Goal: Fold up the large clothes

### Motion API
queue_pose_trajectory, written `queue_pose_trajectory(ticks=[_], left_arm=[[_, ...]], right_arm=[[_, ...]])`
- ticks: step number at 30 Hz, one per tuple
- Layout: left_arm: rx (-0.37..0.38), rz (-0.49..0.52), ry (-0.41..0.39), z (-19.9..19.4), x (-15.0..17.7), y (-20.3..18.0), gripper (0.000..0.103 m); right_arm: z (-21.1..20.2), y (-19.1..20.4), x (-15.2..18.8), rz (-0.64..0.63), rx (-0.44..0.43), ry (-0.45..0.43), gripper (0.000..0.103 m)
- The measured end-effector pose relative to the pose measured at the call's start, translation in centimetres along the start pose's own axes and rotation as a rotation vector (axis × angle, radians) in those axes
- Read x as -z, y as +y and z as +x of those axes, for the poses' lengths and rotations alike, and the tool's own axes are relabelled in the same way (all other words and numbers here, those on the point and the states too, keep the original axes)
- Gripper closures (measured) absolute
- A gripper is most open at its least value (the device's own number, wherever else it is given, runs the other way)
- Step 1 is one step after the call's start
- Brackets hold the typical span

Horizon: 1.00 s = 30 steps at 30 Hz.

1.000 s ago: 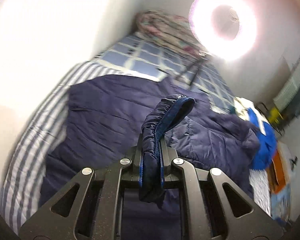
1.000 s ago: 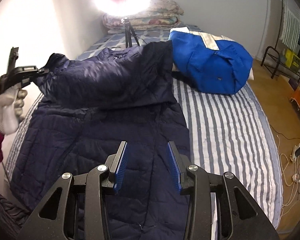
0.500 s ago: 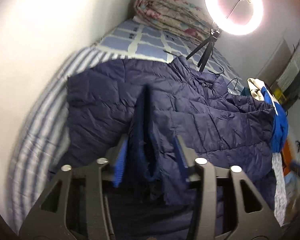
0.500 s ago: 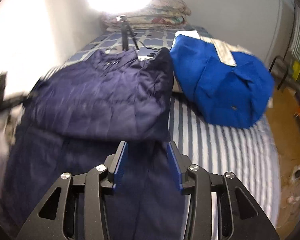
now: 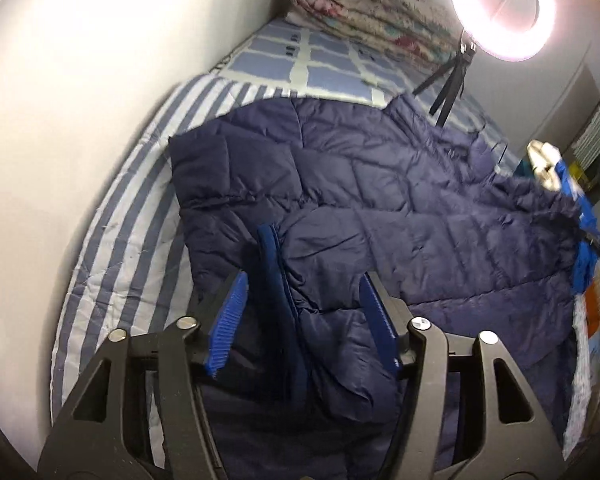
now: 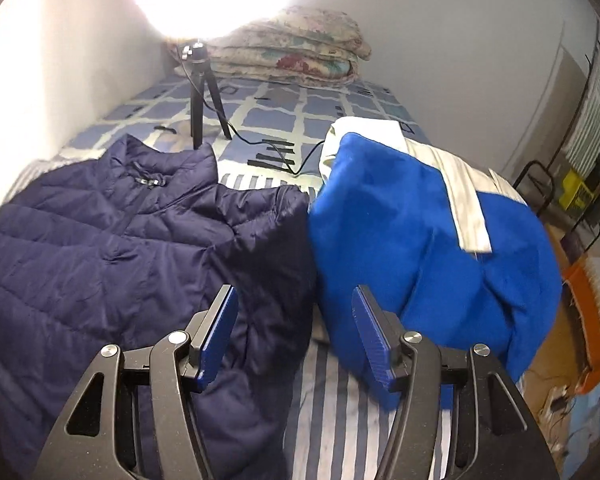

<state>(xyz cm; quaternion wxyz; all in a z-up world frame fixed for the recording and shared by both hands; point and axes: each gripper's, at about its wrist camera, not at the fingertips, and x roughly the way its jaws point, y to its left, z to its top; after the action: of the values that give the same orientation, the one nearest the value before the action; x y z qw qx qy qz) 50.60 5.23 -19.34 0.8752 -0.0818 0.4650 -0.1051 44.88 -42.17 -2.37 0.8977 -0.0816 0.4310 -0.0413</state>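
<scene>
A navy quilted down jacket (image 5: pixel 380 200) lies spread on the striped bed (image 5: pixel 120 240), one sleeve folded across its body. My left gripper (image 5: pixel 304 312) is open, its blue pads either side of the sleeve cuff (image 5: pixel 276 272), which rests loose between them. In the right wrist view the jacket (image 6: pixel 100 240) lies at left with its collar toward the tripod. My right gripper (image 6: pixel 296 332) is open and empty, low over the jacket's right edge beside a blue garment (image 6: pixel 420 240).
A ring light on a tripod (image 6: pixel 200 92) stands on the checked sheet at the bed's head, with a cable trailing right. Folded floral quilts (image 6: pixel 292 48) lie behind it. The wall runs along the left. A rack and orange item (image 6: pixel 588 320) stand at right.
My left gripper opened and let go of the sleeve cuff, which now lies on the jacket. My right gripper moved forward toward the head of the bed, staying open.
</scene>
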Motion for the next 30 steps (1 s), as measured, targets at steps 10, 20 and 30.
queue_pose_trajectory(ticks=[10,20,30], left_arm=[[-0.052,0.094,-0.103,-2.2,-0.7,-2.3,0.094],[-0.164,0.146,-0.095,3.2,-4.0,-3.6,0.094],[-0.196,0.188,-0.080,5.7,-3.1,-4.6,0.094]], right_arm=[[0.5,0.0,-0.7,-0.057,0.061,-0.048,0.102],[1.0,-5.0,-0.6,0.109,0.169,-0.069,0.103],[-4.9,-0.3,1.5,-0.002,-0.062,-0.164,0.102]])
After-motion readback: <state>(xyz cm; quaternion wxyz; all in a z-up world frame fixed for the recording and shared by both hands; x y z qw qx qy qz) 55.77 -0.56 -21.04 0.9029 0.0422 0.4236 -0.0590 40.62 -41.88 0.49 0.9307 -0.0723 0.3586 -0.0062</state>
